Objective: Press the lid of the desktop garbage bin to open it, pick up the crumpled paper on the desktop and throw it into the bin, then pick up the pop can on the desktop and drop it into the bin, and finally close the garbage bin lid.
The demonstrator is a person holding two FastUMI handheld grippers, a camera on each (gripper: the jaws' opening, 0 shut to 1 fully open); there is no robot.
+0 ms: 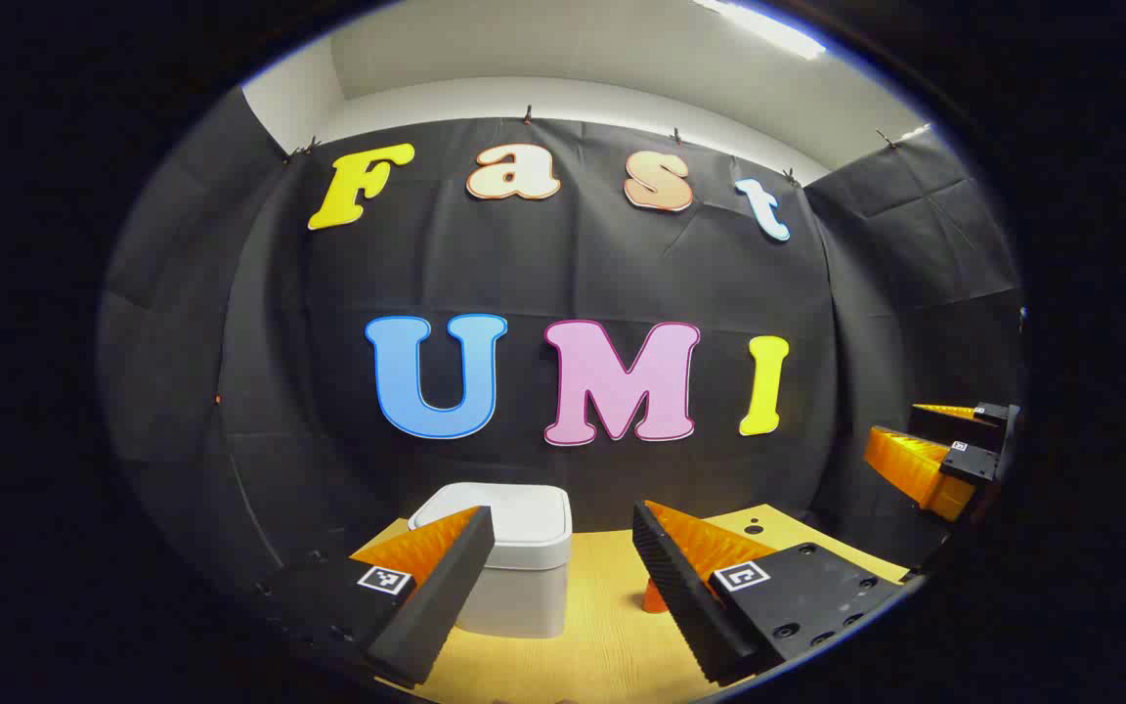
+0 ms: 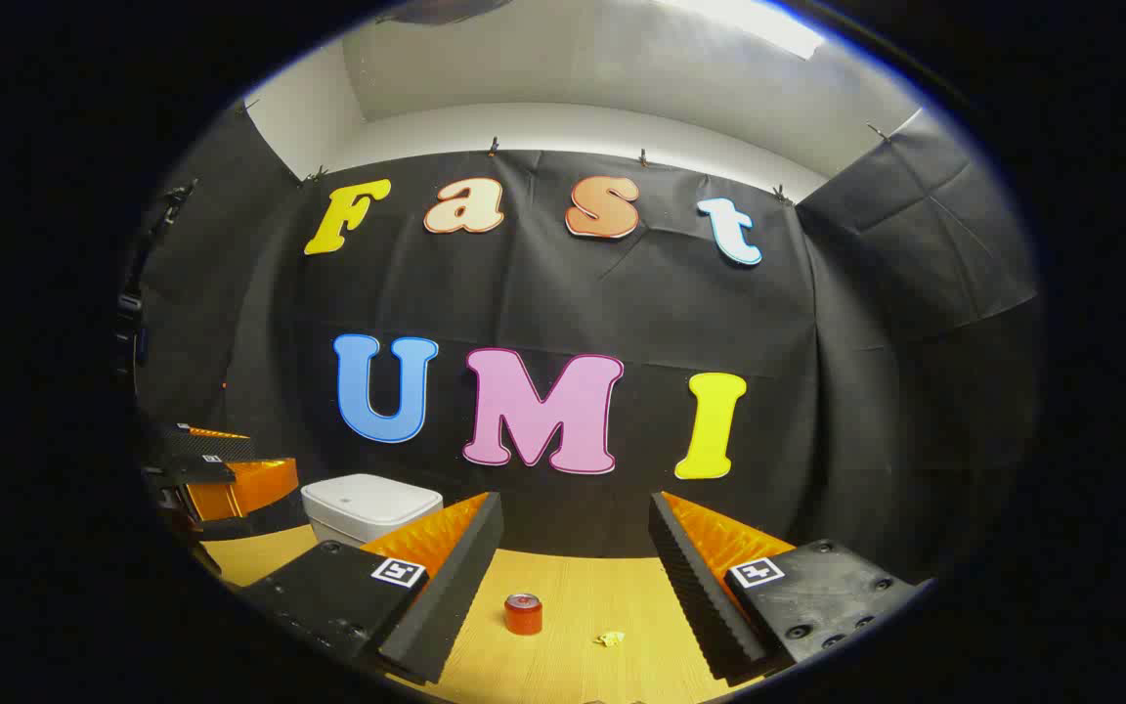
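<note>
Bin (image 1: 514, 562) lid looks closed, just ahead of the left gripper (image 1: 563, 577), whose jaws gape empty. Press squarely down on top. Right gripper (image 2: 573, 577), also agape, faces the can (image 2: 523, 614) and paper (image 2: 609, 638).

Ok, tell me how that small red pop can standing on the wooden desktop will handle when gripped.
The small red cylindrical pop can stands upright, so a side nudge would probably tip it and let it roll. Its smooth wall may slip and likely dents under hard squeezing.

Pop can (image 1: 654, 594): mostly hidden behind left gripper (image 1: 563, 557) finger. Crumpled paper (image 2: 609, 638): too small for detail. Bin (image 2: 368, 508): base hidden.
</note>
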